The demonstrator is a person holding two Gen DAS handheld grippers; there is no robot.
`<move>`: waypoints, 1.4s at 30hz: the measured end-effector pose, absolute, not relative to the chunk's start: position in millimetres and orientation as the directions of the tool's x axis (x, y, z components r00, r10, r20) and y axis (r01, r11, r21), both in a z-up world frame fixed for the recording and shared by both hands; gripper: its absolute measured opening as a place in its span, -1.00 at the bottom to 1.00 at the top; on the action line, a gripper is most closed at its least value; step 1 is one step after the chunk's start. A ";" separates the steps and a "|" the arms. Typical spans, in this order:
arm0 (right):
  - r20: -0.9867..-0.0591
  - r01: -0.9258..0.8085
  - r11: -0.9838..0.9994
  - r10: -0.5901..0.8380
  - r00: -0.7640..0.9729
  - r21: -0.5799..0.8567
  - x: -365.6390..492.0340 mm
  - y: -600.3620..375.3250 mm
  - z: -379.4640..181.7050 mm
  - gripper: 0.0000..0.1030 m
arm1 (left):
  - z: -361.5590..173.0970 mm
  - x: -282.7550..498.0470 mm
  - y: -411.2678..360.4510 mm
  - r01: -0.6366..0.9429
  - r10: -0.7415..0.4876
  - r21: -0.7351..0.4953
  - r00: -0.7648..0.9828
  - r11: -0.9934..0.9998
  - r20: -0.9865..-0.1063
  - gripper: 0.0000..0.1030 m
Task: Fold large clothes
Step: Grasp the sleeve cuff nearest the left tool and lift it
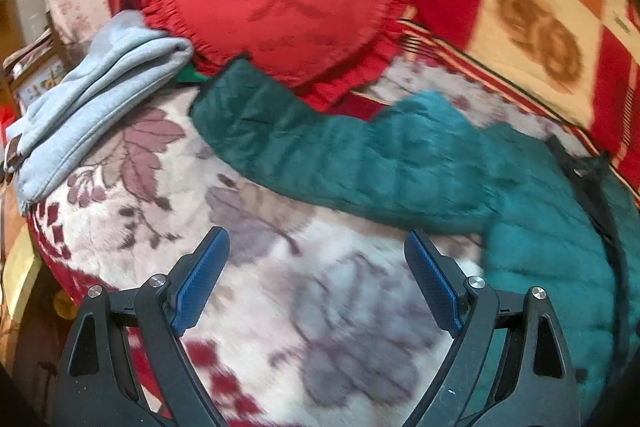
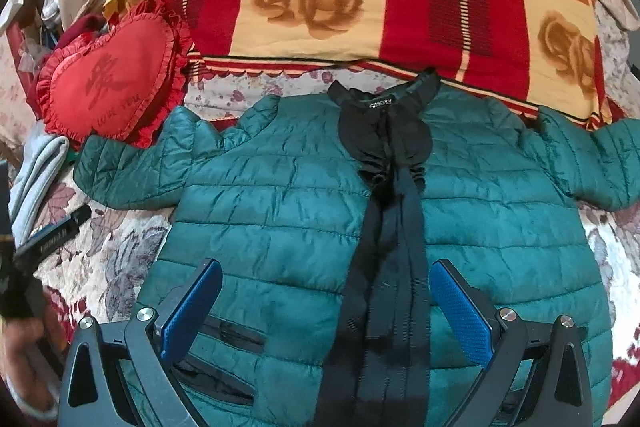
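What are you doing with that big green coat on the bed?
A person is getting ready to fold it. The quilted green puffer jacket lies spread flat, front up, sleeves out, on the flowered blanket. The right hand-held gripper hovers open over its lower front; the left hand-held gripper hangs open over the blanket near one sleeve. Neither holds anything, so no fold has started. A red heart-shaped pillow sits beside it.
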State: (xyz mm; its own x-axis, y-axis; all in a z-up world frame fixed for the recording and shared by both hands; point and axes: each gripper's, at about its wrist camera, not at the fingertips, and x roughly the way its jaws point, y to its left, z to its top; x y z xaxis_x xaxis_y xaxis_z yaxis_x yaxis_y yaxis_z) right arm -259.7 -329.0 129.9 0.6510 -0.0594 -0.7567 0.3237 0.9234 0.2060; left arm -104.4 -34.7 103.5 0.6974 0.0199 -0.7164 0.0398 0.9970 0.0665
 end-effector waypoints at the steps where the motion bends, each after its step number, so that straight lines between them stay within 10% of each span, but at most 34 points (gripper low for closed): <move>1: -0.759 0.321 0.924 -0.054 0.649 0.209 -258.5 -328.6 128.5 0.99 | 102.5 -97.8 -29.1 0.023 0.034 0.070 0.698 0.997 -0.716 0.74; 26: -0.814 0.329 0.920 -0.019 0.581 0.214 -232.3 -341.9 100.8 0.99 | 50.3 76.9 72.0 -0.251 0.208 0.048 0.662 0.967 -0.720 0.71; 29: -0.814 0.320 0.924 -0.016 0.580 0.210 -232.5 -340.6 101.2 0.99 | 49.8 82.9 72.9 -0.241 0.208 0.053 0.680 0.969 -0.703 0.41; 34: -0.811 0.321 0.922 -0.012 0.585 0.218 -235.2 -341.8 102.0 0.99 | 50.5 86.6 69.5 -0.193 0.139 0.013 0.658 0.981 -0.740 -0.73; 42: -0.800 0.327 0.917 -0.014 0.599 0.229 -244.8 -344.8 106.3 0.99 | 83.0 45.8 58.7 -0.079 -0.043 -0.135 0.693 0.988 -0.720 -0.82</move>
State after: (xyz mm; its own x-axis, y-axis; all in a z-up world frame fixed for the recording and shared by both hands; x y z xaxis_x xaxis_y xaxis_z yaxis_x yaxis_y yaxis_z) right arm -244.8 -344.8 106.3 0.5993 -0.0143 -0.8004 0.3272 0.9169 0.2286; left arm 45.8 58.7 83.0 0.6931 -0.0429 -0.7195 -0.0793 0.9876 -0.1352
